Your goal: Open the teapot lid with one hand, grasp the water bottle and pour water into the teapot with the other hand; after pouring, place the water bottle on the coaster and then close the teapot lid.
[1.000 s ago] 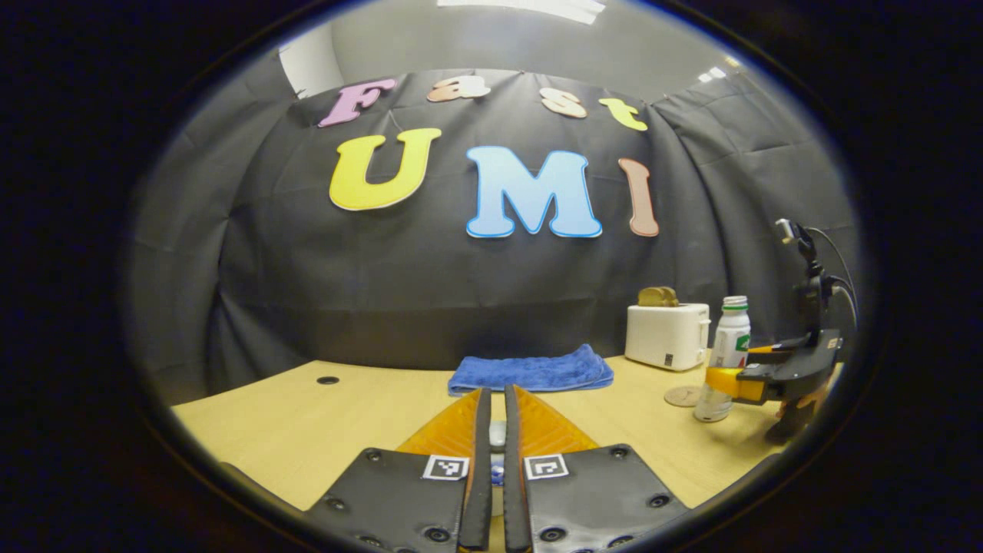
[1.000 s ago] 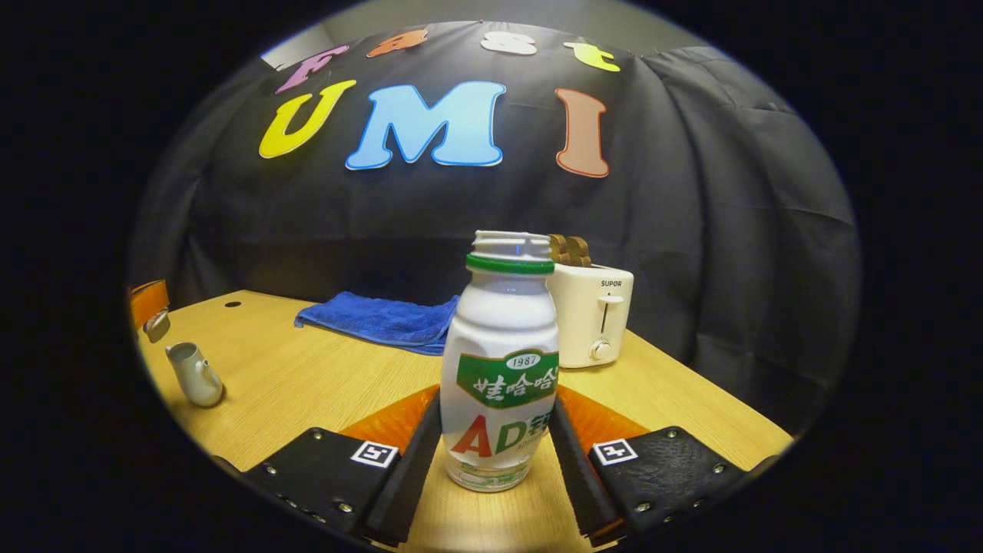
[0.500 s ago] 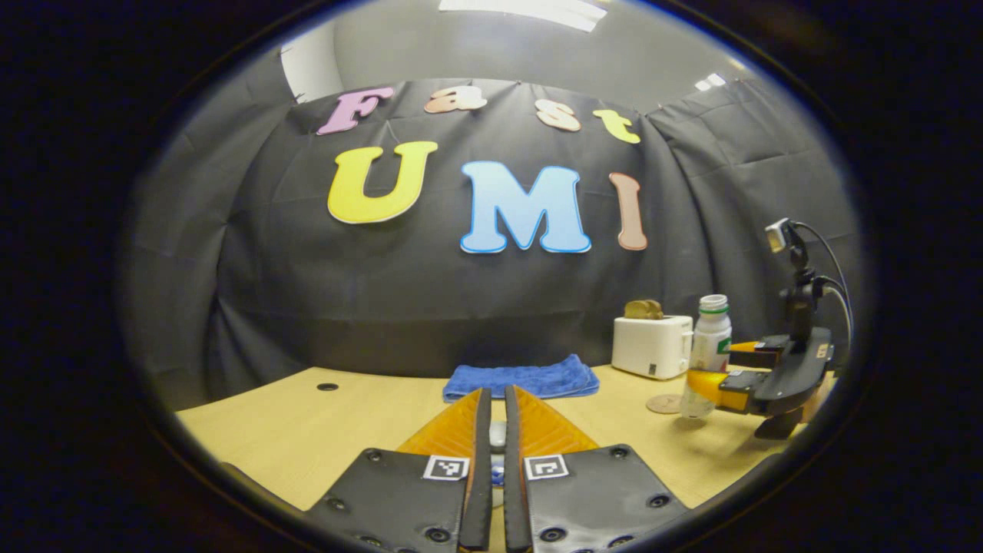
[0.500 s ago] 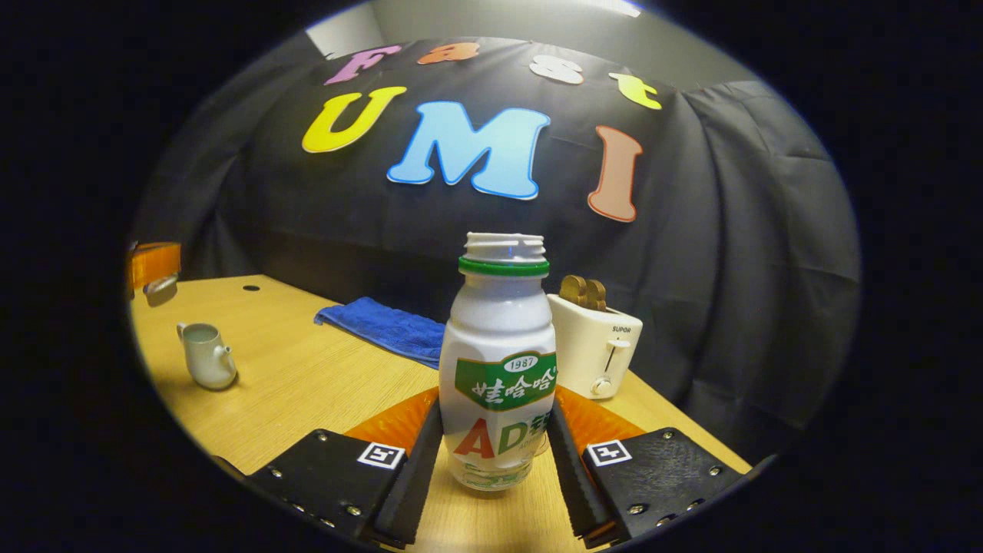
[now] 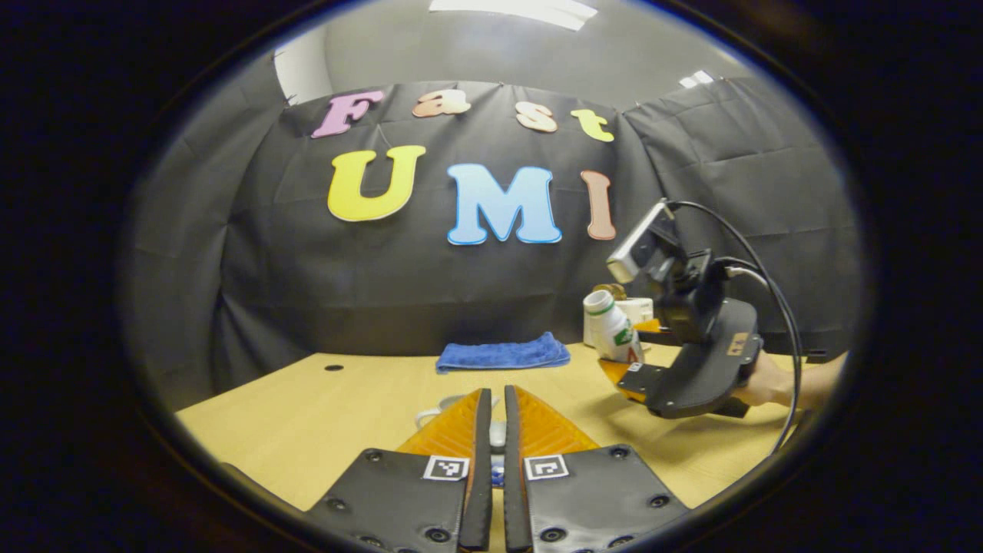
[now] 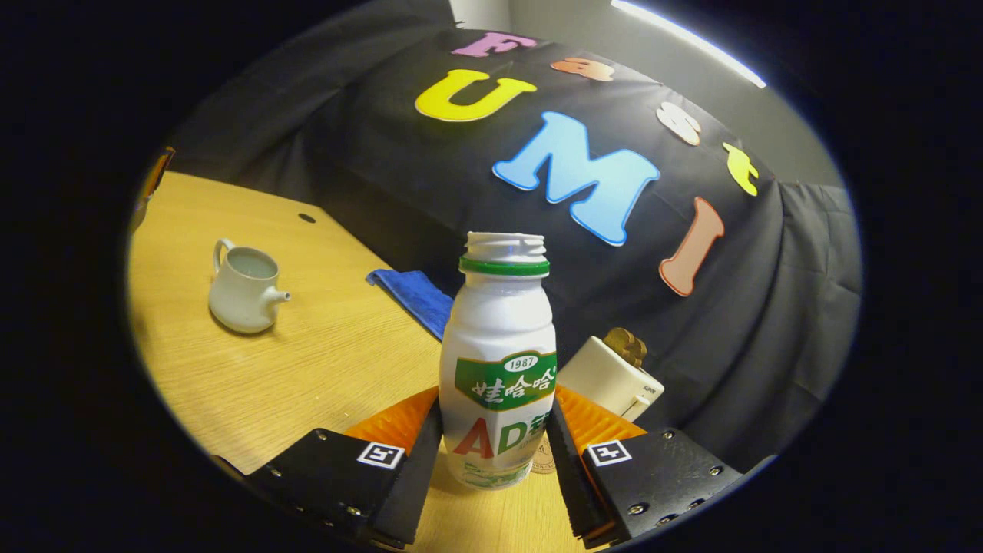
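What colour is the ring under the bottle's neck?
Green, on the water bottle; clearest in the right gripper view.

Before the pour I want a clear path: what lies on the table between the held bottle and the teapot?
Bare wood. In the right gripper view, the table between the bottle and the open teapot holds nothing.

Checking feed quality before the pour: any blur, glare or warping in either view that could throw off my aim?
Left gripper view: sharp, evenly lit, the table edge bowed by the fisheye. Right gripper view: the water bottle and teapot are crisp, no glare, soft shadow under the teapot; the horizon is tilted, and a bright ceiling light strip shows at top.
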